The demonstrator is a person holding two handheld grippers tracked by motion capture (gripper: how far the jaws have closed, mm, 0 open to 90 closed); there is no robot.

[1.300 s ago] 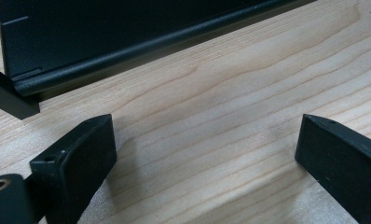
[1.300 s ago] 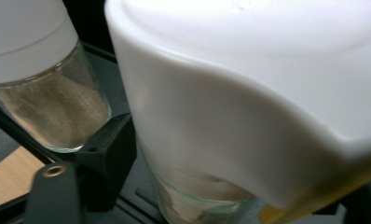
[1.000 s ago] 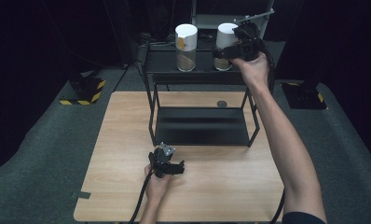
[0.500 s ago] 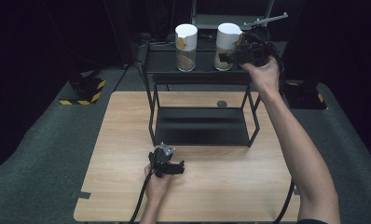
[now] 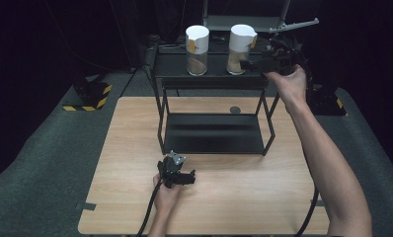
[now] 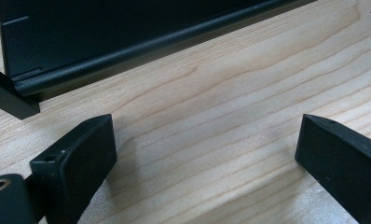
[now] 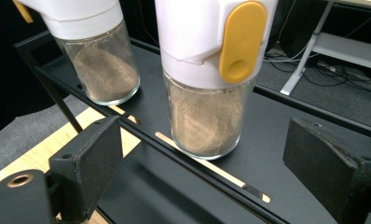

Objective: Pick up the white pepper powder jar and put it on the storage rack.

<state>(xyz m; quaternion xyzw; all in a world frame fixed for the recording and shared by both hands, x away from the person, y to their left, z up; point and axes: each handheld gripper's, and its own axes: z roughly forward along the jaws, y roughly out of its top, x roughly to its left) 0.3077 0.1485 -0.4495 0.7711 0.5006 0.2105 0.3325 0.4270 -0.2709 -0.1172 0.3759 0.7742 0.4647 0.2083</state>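
No readable brand, label or writing on either jar; the lids are plain white, each with a yellow flip tab.

Right gripper (image 5: 248, 64) held at top-shelf height of the black rack (image 5: 212, 83), just beside the right jar (image 5: 240, 49). In the right gripper view its fingers (image 7: 88, 161) stand wide apart, nothing between the pads; the right jar (image 7: 209, 74) sits ahead of the gap, upright on the shelf, not touched. Glass body, brownish powder inside, yellow tab (image 7: 242, 41) facing the camera.

Left jar (image 5: 197, 49) stands on the same shelf, near the right one but apart from it, same make, also upright; seen again at upper left in the right gripper view (image 7: 97, 51).

Left gripper (image 5: 177, 174) lies low on the wooden counter (image 5: 125, 148), in front of the rack's lower shelf (image 5: 212, 133). Left gripper view: fingers (image 6: 83, 158) spread wide, bare wood grain between them, lower shelf edge (image 6: 127, 51) ahead.

Other items: small dark round disc (image 5: 235, 109) on the counter behind the rack's right rear leg; yellow-black striped base (image 5: 88, 96) on the floor at left. Rack uprights and the top shelf's front rail lie between the counter and the jars.
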